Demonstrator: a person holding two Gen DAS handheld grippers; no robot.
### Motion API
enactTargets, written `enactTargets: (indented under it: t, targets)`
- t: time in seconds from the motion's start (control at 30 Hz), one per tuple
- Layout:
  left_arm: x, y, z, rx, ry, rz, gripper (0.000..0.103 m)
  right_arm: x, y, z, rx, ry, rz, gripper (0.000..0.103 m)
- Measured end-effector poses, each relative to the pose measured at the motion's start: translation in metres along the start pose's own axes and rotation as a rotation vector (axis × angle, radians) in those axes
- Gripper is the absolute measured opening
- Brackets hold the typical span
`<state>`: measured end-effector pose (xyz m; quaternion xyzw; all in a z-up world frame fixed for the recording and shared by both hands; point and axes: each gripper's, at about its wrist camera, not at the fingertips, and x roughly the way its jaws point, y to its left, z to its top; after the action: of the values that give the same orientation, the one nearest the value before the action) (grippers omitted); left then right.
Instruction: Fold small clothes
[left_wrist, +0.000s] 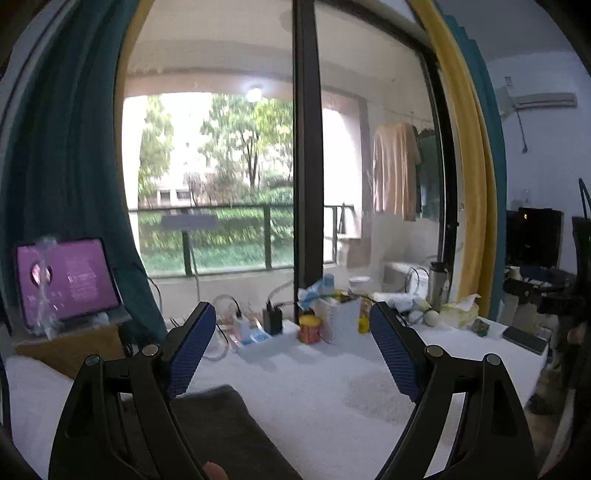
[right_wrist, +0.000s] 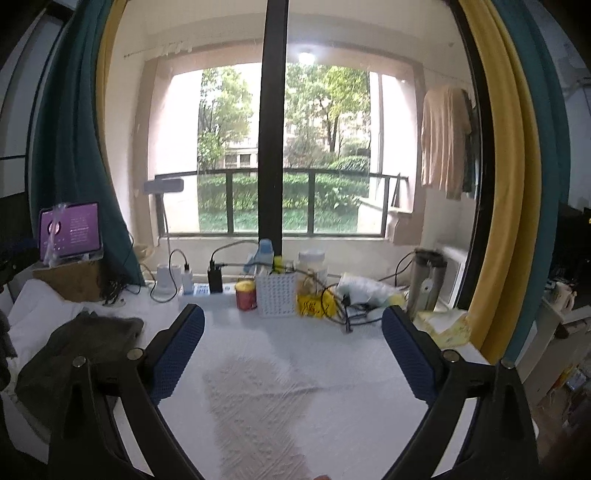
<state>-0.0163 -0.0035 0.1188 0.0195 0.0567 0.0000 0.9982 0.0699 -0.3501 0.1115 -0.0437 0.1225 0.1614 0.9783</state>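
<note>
A dark grey-green garment (right_wrist: 85, 347) lies crumpled at the left of the white textured table cover (right_wrist: 332, 354) in the right wrist view. It also shows as a dark flat cloth (left_wrist: 221, 424) under my left gripper's left finger in the left wrist view. My left gripper (left_wrist: 293, 350) is open and empty, held above the table. My right gripper (right_wrist: 293, 354) is open and empty, to the right of the garment, over a damp-looking patch (right_wrist: 255, 406) of the cover.
Clutter lines the table's far edge by the window: a red can (right_wrist: 246, 294), a white perforated basket (right_wrist: 277, 295), a power strip with chargers (right_wrist: 207, 290), a metal flask (right_wrist: 426, 282), a tissue box (left_wrist: 460, 314). A tablet (right_wrist: 70, 230) stands far left. A phone (left_wrist: 524, 339) lies at right.
</note>
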Motion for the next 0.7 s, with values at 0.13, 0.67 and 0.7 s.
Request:
enactTargets:
  t: [0.13, 0.67, 0.7]
  targets:
    - [-0.022, -0.006, 0.006, 0.04, -0.089, -0.007, 0.087, -0.015, 0.007, 0.008, -0.016, -0.057, -0.01, 0.097]
    - [-0.014, 0.011, -0.017, -0.119, 0.006, -0.009, 0.087, -0.025, 0.032, 0.003, 0.012, -0.102, 0.001, 0.1]
    - [-0.013, 0.012, -0.019, -0.132, 0.012, -0.015, 0.087, -0.022, 0.032, 0.001, 0.013, -0.092, 0.003, 0.1]
